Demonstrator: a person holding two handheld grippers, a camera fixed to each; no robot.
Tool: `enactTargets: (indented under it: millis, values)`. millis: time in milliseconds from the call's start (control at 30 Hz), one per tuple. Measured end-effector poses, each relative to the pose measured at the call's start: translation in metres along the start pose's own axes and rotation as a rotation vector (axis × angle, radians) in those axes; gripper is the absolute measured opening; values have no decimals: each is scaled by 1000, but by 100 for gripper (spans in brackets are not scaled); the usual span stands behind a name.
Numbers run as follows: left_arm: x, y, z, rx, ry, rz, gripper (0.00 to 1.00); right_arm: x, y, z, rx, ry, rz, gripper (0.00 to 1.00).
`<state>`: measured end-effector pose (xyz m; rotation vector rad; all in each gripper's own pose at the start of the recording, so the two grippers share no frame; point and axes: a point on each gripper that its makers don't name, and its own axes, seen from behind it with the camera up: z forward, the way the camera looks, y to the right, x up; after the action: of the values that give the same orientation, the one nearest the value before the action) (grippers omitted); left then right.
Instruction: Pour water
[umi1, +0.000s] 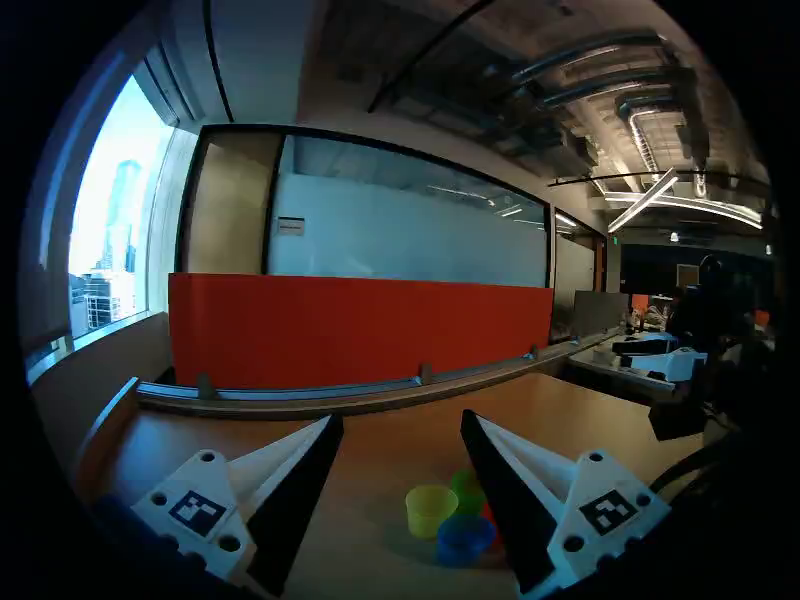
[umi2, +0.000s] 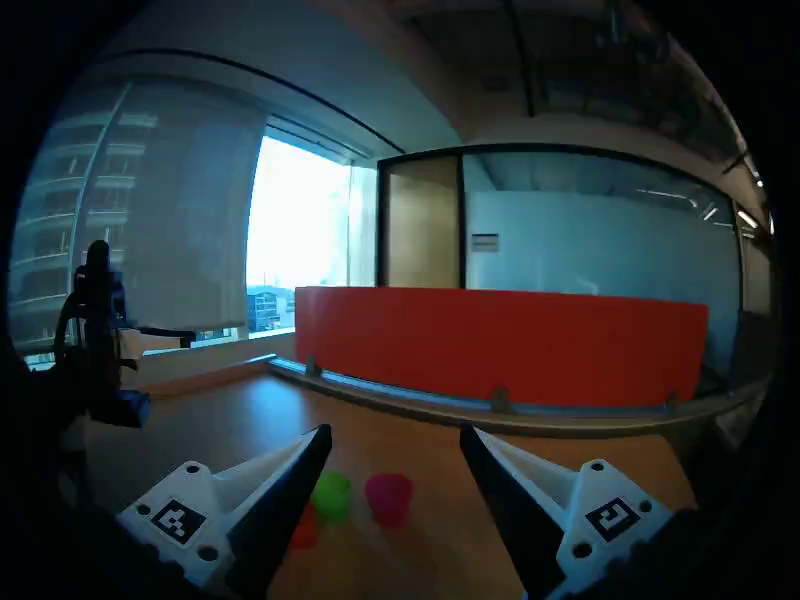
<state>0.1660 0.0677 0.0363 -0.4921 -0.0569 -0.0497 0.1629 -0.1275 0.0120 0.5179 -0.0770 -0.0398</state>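
Several small plastic cups stand together on the wooden desk. The left gripper view has a yellow cup (umi1: 430, 508), a green cup (umi1: 466, 488), a blue cup (umi1: 463, 538) and a sliver of a red cup (umi1: 488, 516) behind my right-hand finger. My left gripper (umi1: 400, 420) is open above and short of them, holding nothing. In the right gripper view a green cup (umi2: 330, 495), a magenta cup (umi2: 388, 497) and a partly hidden red cup (umi2: 305, 526) sit low between the fingers. My right gripper (umi2: 395, 432) is open and empty too. No water is visible in any cup.
An orange divider panel (umi1: 360, 330) with a metal rail runs along the desk's far edge. A window (umi2: 300, 250) lies to the left. The other gripper (umi2: 100, 340) hangs at the far left of the right gripper view. A person (umi1: 712, 300) stands at the right.
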Motion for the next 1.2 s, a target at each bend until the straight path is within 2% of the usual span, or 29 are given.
enactTargets:
  millis: [233,467,667,967,1200]
  values:
    - [-3,11,0,-53,-23,17,87,-1,-10,4,44,-16,-16,99]
    - [-14,13,3,-75,-58,37,87,-6,-14,7,66,-40,-26,99]
    - [-31,12,5,-102,-109,57,87,-15,-16,8,86,-81,-38,99]
    - [-55,7,9,-131,-184,97,87,-36,-15,8,114,-164,-89,99]
    - [-69,18,11,-187,-230,120,87,-46,-13,8,131,-212,-124,99]
